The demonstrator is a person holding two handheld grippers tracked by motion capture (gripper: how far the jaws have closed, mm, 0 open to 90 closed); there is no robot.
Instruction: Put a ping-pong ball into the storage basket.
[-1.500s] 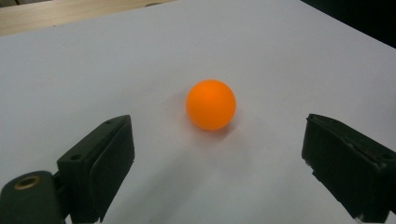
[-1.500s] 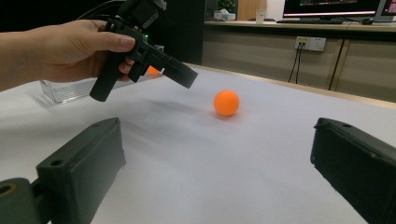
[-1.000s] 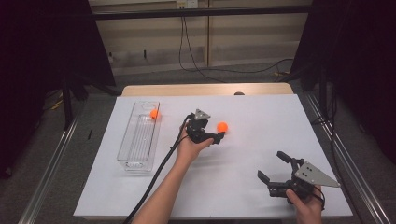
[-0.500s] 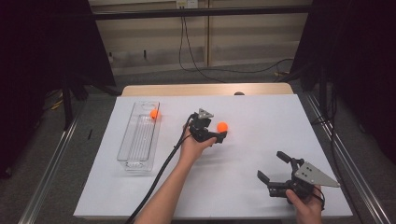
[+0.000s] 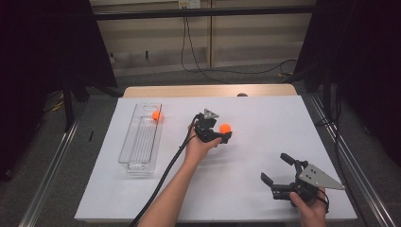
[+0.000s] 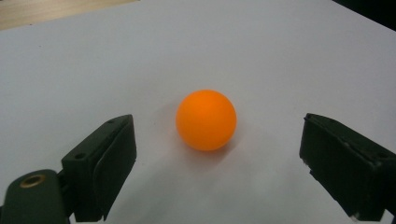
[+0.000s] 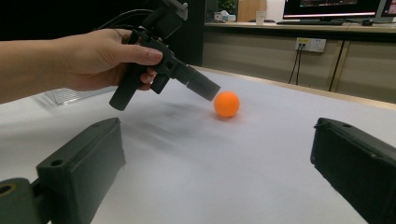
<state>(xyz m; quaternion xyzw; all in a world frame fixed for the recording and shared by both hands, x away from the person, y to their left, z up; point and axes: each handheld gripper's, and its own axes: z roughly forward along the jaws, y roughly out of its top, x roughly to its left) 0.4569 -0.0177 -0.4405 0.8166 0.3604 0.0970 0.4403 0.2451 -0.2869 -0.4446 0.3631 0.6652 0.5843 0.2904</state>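
Little has been changed since a second ago: the left gripper (image 5: 223,135) has been kept beside the orange ball (image 5: 225,127) at mid-table, and the right gripper (image 5: 276,169) has been left at the near right corner. From the left gripper view, the ball (image 6: 206,120) is seen resting on the white table surface (image 6: 280,56) between widely parted jaws, untouched by either. From the high view alone, a second orange ball (image 5: 156,115) is shown at the far end of a clear plastic tray (image 5: 137,158). The right gripper's jaws are also spread wide, with nothing held. Its view gives the left hand (image 7: 100,58) side-on; the tray is mostly hidden behind it
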